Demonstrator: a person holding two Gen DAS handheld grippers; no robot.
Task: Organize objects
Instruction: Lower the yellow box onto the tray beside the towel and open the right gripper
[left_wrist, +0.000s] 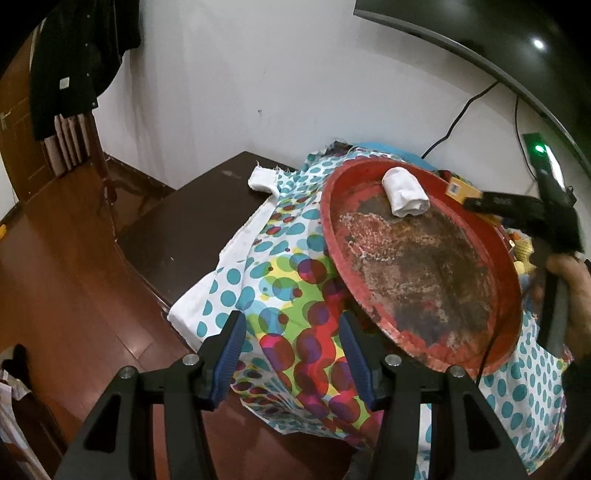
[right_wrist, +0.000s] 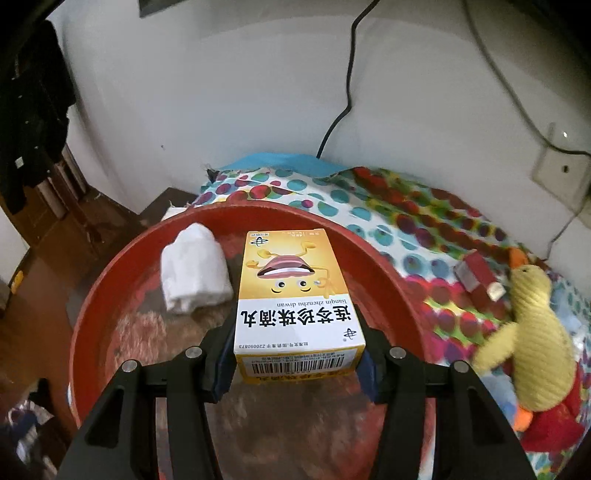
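A worn red round tray (left_wrist: 421, 254) lies on a dotted cloth (left_wrist: 288, 280); it also shows in the right wrist view (right_wrist: 96, 295). A rolled white cloth (left_wrist: 404, 192) (right_wrist: 194, 271) lies in its far part. My right gripper (right_wrist: 295, 314) is shut on a yellow and white medicine box (right_wrist: 293, 295) and holds it above the tray; the box's corner shows in the left wrist view (left_wrist: 461, 190). My left gripper (left_wrist: 291, 332) is open and empty, over the dotted cloth just left of the tray.
A yellow plush duck (right_wrist: 535, 332) and a small red box (right_wrist: 480, 275) lie on the cloth (right_wrist: 406, 221) right of the tray. The dark table (left_wrist: 192, 229) ends at the left, with wooden floor below. A white wall with cables stands behind.
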